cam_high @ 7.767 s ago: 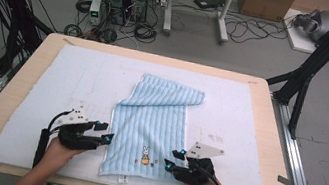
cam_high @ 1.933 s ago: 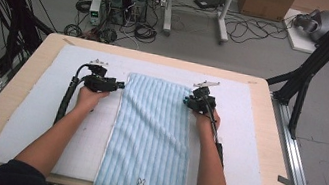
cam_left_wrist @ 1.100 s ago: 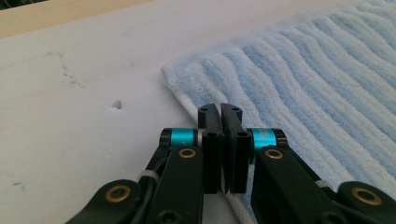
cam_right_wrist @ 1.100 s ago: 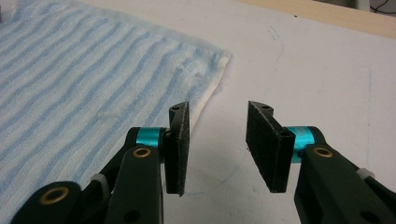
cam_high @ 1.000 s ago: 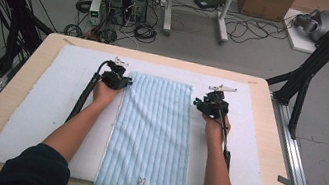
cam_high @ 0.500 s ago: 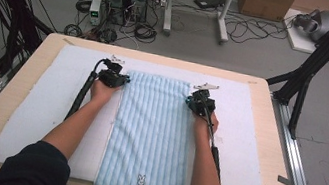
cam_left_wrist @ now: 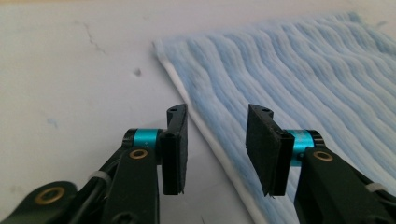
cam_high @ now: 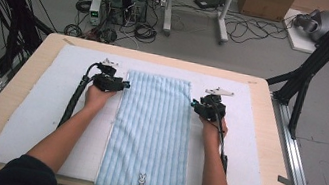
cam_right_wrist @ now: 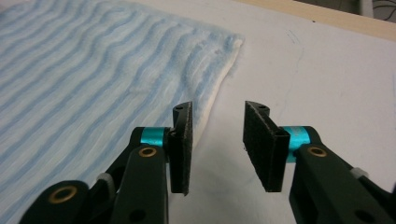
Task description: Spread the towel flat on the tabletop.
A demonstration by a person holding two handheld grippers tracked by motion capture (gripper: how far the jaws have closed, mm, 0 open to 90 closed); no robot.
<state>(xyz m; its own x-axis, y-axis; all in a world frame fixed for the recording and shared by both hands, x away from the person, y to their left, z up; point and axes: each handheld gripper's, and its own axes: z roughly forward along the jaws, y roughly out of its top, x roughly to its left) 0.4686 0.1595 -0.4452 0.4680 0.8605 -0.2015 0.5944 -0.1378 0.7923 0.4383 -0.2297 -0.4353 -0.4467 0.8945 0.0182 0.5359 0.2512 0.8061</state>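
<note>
Apparently spread done: towel (cam_high: 150, 136) lies flat down the mat's (cam_high: 32, 111) middle, left gripper (cam_high: 122, 85) and right gripper (cam_high: 195, 104) both gaping empty beside its far corners.

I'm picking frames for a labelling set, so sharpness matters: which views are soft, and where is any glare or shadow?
High view: even light, no glare, slightly coarse detail on the towel. Left gripper view: left gripper fairly crisp, the towel's far stripes soften. Right gripper view: right gripper sharp, the white mat bright and nearly washed out, with faint shadow under the towel's edge.
</note>
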